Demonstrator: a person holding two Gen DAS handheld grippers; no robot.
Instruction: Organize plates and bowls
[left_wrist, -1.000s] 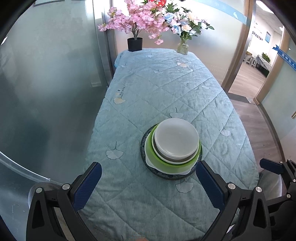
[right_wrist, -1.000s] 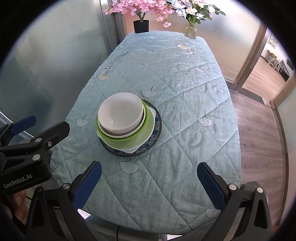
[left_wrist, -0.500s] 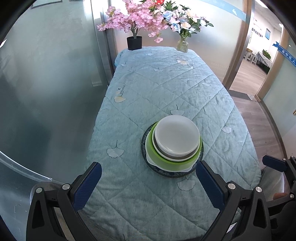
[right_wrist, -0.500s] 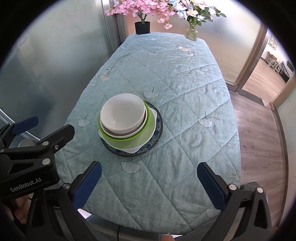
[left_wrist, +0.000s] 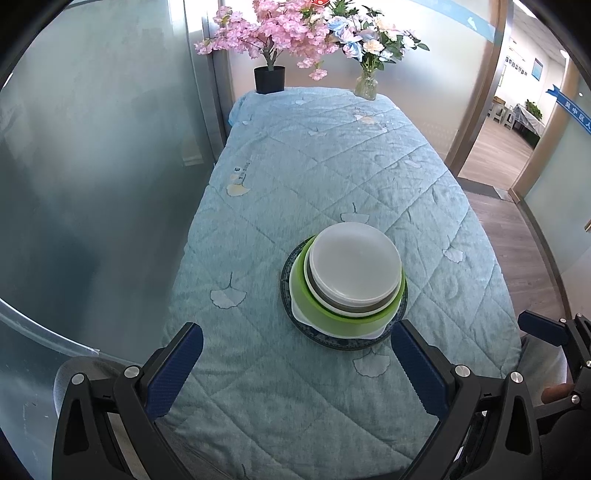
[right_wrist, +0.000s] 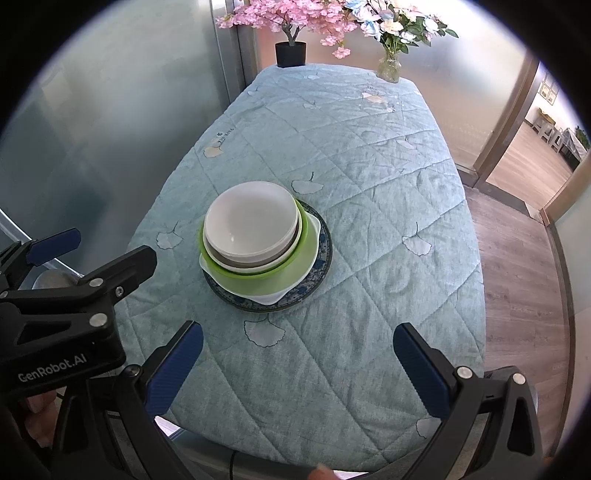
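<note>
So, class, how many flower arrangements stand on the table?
2, both at the far end: a pink blossom tree in a black pot at the left corner, and a mixed bouquet in a glass vase to its right.

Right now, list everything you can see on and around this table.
white bowl: one, white, top of the stack at the table's middle
grey bowl: one, grey, under the white bowl
green bowl: one, green, holding the nested bowls
white dish: one, white, under the green bowl
blue plate: one, blue patterned, bottom of the stack
quilt: one, light blue, covering the table
black pot: one, pink blossoms, far end
glass vase: one, mixed flowers, far end
left gripper: blue fingers, open, empty
right gripper: blue fingers, open, empty
</note>
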